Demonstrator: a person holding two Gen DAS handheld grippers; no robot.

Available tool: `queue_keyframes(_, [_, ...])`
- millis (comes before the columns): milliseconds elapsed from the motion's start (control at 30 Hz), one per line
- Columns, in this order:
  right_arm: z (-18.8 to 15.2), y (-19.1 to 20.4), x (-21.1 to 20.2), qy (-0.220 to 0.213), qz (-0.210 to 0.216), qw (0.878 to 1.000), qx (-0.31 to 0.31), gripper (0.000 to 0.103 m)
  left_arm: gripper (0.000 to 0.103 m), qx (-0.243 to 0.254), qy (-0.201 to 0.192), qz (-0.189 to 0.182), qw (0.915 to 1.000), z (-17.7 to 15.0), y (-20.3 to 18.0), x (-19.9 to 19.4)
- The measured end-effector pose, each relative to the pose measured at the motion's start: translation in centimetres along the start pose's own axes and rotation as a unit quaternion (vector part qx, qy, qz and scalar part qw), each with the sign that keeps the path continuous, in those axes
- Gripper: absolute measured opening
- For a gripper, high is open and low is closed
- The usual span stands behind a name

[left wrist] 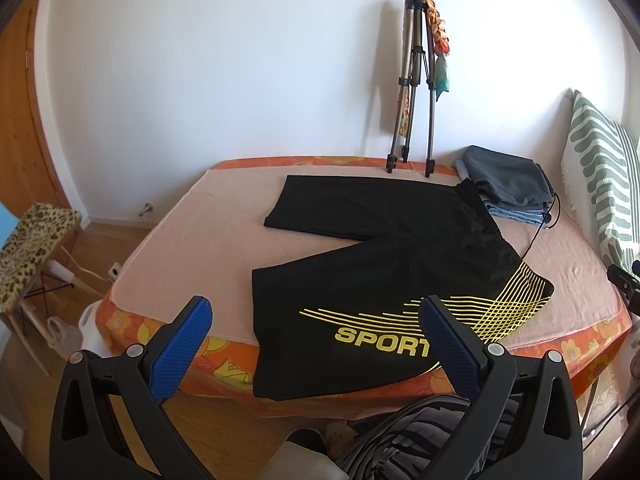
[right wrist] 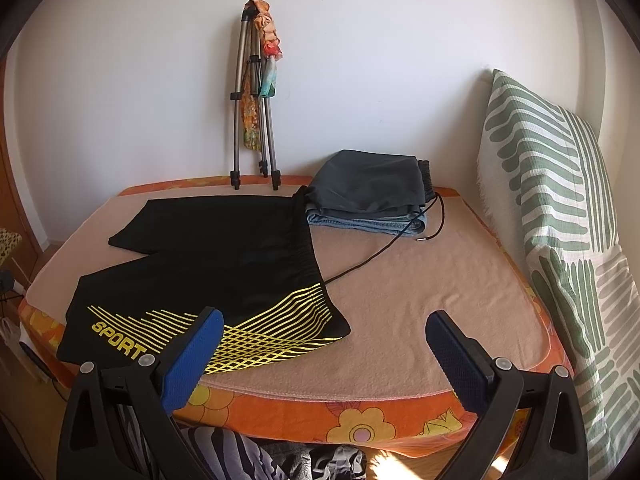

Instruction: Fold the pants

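Pants (left wrist: 384, 264) lie flat on the bed (left wrist: 192, 240), 2 legs spread, near leg hanging over the front edge, waistband at 2 o'clock. My left gripper (left wrist: 316, 320) hovers splayed and empty over the near leg; my right gripper (right wrist: 324, 332), likewise released, hangs by the waistband corner. I'd pinch hem and waistband together, then carry the near leg toward 12 o'clock, edges matched, clear of the stack (right wrist: 368, 196).
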State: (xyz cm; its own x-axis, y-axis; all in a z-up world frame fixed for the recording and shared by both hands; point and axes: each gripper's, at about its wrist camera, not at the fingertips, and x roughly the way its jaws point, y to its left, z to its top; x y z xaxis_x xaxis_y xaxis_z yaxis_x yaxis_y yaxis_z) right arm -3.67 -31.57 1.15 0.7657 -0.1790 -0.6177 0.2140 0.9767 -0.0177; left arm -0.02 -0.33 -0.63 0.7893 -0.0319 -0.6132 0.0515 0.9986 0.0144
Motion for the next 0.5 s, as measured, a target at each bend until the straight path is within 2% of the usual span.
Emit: queue_keyframes(500, [-0.05,-0.15,0.36,0.002,0.002,1.000,-0.004,0.102,0.103,-0.001,0.005,-0.007,1.0000,-0.17,0.17,0.38])
